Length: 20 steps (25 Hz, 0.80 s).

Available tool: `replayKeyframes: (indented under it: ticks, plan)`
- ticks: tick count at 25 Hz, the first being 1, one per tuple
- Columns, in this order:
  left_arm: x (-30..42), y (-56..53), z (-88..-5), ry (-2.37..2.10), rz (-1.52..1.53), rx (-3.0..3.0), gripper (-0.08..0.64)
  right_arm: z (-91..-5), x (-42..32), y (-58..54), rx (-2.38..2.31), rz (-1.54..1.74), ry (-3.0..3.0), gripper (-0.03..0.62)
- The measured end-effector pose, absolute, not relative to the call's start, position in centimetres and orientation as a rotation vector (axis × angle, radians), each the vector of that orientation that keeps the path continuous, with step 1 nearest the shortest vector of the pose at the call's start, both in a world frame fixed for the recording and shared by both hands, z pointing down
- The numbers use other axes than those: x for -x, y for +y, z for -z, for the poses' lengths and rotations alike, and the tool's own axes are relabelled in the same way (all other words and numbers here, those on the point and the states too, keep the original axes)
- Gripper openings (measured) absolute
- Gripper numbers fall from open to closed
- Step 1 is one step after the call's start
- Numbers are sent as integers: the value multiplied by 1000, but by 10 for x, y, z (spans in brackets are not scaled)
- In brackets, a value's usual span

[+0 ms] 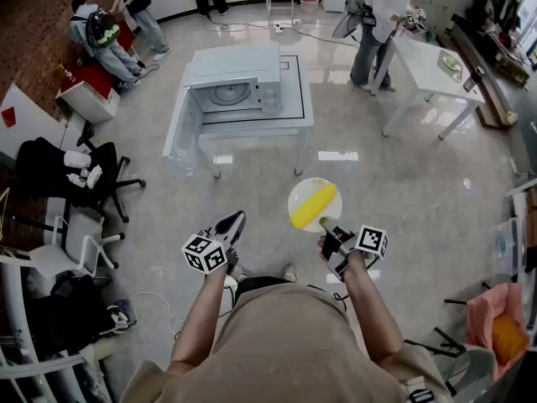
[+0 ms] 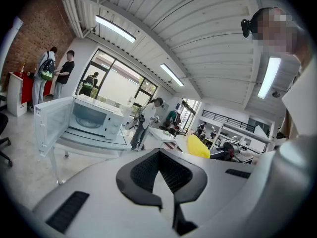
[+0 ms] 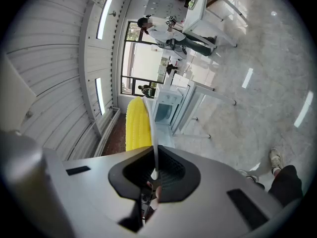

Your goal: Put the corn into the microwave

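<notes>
The yellow corn (image 1: 314,206) lies on a round white plate (image 1: 300,193). My right gripper (image 1: 325,225) is shut on the plate's near rim and carries it level above the floor. In the right gripper view the plate (image 3: 151,133) shows edge-on between the pads, with the corn (image 3: 137,125) to its left. The white microwave (image 1: 231,86) stands ahead on a low white table (image 1: 302,99), its door (image 1: 183,128) swung open to the left and its turntable in sight. My left gripper (image 1: 228,225) is shut with nothing in it, left of the plate. The left gripper view shows the microwave (image 2: 94,118) and the corn (image 2: 198,147).
Black office chairs (image 1: 80,170) stand at the left. A second white table (image 1: 432,70) with a person beside it is at the back right. More people stand at the back left by a red counter (image 1: 92,78). A cable (image 1: 252,28) runs along the floor behind the microwave.
</notes>
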<state>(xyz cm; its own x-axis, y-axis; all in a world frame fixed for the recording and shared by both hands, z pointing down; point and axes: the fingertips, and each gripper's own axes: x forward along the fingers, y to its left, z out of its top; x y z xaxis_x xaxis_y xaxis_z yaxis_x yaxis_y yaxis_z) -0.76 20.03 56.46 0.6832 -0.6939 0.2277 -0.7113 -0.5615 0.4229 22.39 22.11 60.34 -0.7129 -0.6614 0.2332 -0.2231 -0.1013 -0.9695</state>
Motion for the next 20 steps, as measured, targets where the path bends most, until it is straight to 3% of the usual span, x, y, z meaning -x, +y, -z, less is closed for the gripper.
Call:
replayKeyframes:
  ticks: [20]
  plan:
    - [-5, 196, -551, -1078, -22, -2436, -2, -593, -221, 210, 899, 1898, 1838, 20]
